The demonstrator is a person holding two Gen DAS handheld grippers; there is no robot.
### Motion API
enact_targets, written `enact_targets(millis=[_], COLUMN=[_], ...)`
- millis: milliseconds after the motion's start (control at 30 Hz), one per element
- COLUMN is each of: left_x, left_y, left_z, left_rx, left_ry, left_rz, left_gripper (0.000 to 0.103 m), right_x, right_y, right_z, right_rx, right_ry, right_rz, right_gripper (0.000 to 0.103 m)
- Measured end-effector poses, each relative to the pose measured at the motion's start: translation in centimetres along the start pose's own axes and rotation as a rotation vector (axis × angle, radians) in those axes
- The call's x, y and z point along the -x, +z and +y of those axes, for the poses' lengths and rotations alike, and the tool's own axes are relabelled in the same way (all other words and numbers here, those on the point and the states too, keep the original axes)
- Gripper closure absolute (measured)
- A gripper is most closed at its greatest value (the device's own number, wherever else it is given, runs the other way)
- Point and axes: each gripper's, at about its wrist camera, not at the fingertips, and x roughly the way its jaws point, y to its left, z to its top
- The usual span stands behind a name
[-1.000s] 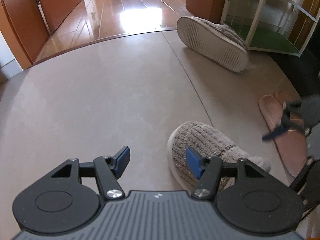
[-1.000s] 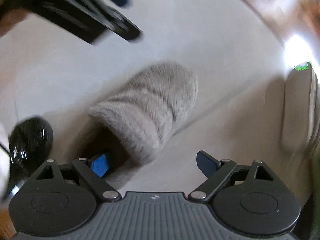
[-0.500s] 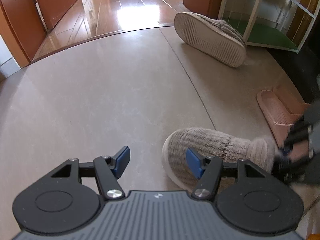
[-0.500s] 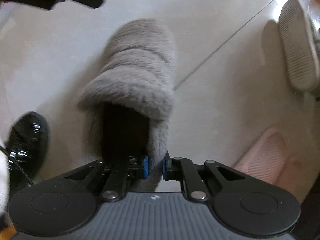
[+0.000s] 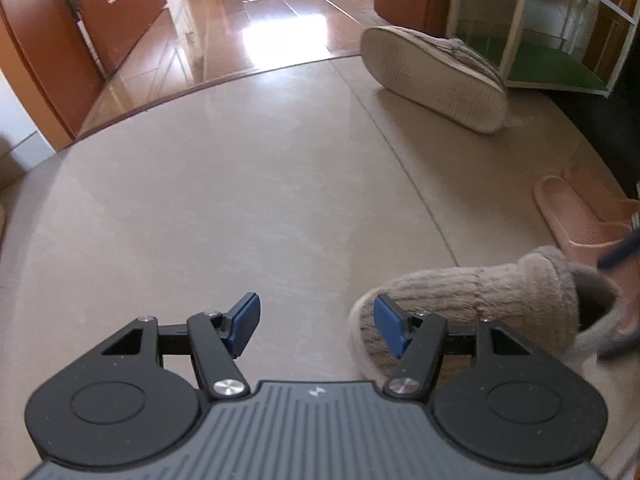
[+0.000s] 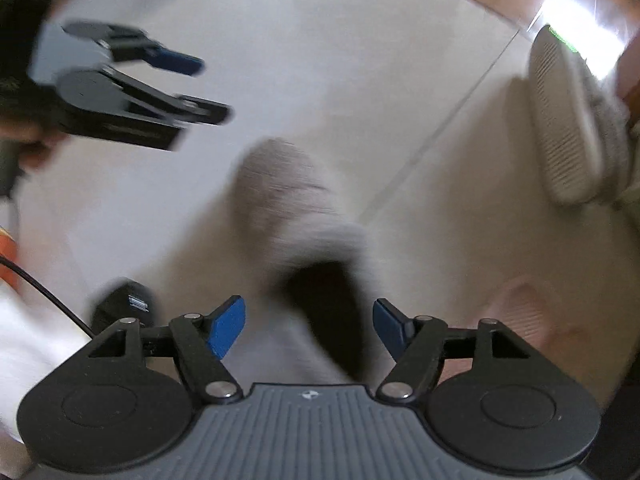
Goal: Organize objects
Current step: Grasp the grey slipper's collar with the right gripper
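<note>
A grey fluffy slipper (image 5: 480, 292) lies on the floor, toe towards my left gripper, opening to the right. In the right wrist view it (image 6: 296, 200) is blurred, its dark opening just ahead of my right gripper (image 6: 308, 324), which is open and holds nothing. My left gripper (image 5: 316, 330) is open and empty, its right finger in front of the slipper's toe; it also shows in the right wrist view (image 6: 160, 84). The matching grey slipper (image 5: 432, 80) lies tipped on its side, sole showing, far right; it also shows at the right in the right wrist view (image 6: 568, 120).
A pink slipper (image 5: 576, 216) lies at the right, beside the grey one. A white-framed rack with a green mat (image 5: 556, 68) stands behind the tipped slipper. Brown doors (image 5: 60, 40) and glossy floor lie beyond. A black shoe (image 6: 124, 304) sits low left in the right wrist view.
My right gripper was shut on the near slipper's collar half a second ago and has opened and let it go. The slipper has turned and shifted right. The right view is motion-blurred.
</note>
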Motion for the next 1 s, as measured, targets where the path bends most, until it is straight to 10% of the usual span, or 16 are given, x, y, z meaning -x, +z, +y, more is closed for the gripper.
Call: enact_targets(millis=[300, 433, 567, 1000], left_x=[-0.6, -0.9, -0.9, -1.4], left_y=[-0.2, -0.5, -0.4, -0.5], left_z=[1.5, 1.6, 2.0, 2.6], left_rx=[0.029, 0.028, 0.01, 0.058], left_ry=[0.04, 0.046, 0.071, 0.076], left_rz=[0.014, 0.026, 0.018, 0.045], left_gripper=[0.039, 0.039, 0.039, 0.039], right_x=[-5.3, -6.9, -7.4, -4.7], right_y=[1.7, 1.9, 2.5, 3.2], right_z=[-1.3, -2.4, -1.6, 1.9], right_rx=[-0.426, -0.573, -0.449, 0.297], right_ry=[0.145, 0.164, 0.139, 0.186], right_rz=[-0.127, -0.139, -0.129, 0.067], right_gripper=[0.031, 0.072, 0.087, 0.089])
